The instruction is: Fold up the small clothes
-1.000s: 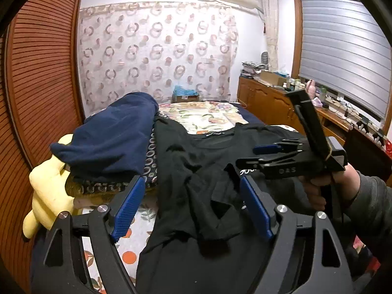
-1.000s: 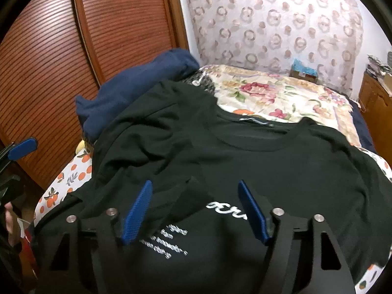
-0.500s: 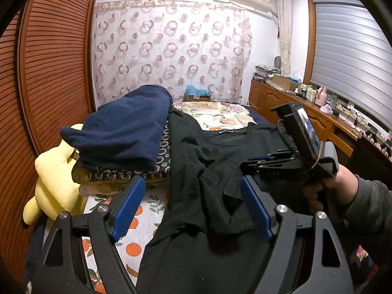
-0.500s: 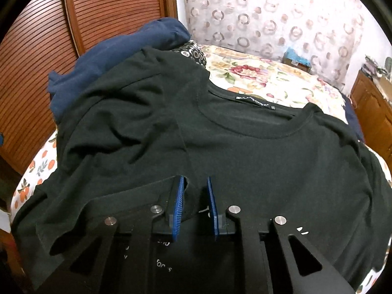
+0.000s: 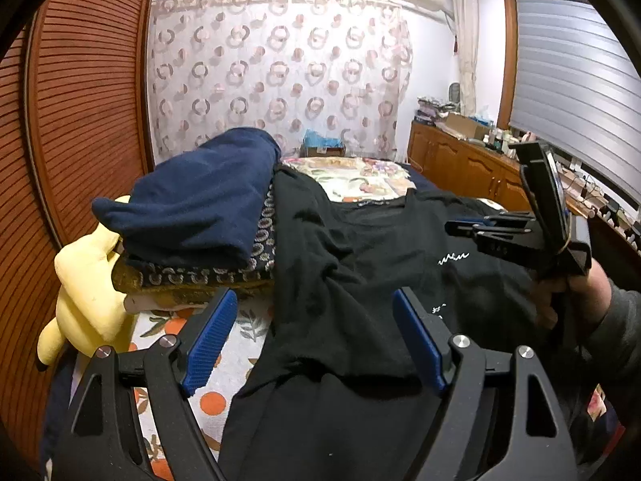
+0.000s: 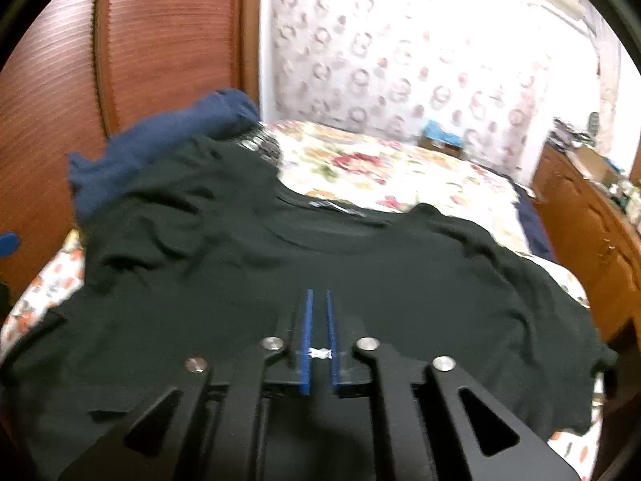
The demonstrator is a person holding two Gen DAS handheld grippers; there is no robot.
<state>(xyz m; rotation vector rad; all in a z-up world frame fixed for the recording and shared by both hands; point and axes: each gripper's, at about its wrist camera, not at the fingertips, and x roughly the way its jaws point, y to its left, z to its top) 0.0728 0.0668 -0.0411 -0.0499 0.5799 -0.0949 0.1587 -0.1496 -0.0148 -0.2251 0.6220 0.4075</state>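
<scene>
A black T-shirt [image 5: 360, 264] [image 6: 280, 264] with white print lies spread on the bed, collar at the far side. My left gripper [image 5: 314, 300] hovers open over its near left part, with nothing pressed between the blue pads. In the left wrist view my right gripper [image 5: 450, 226] is at the right, held by a hand [image 5: 577, 292] just above the shirt's chest. In its own blurred view the right gripper [image 6: 318, 294] has its pads almost together, and a bit of white-printed fabric shows between them. Its jaws are opening slightly.
A folded navy garment [image 5: 200, 204] lies on a patterned stack at the left, beside a yellow plush toy [image 5: 88, 288]. A wooden slatted wardrobe [image 5: 80, 120] runs along the left. The floral bedsheet [image 6: 400, 168] stretches beyond the shirt, and a wooden cabinet [image 5: 460, 164] stands at the right.
My right gripper closed from wide open onto a raised fold of the shirt, then moved right; the flap now lies flatter and the print shows. The left gripper stayed open and almost still.
</scene>
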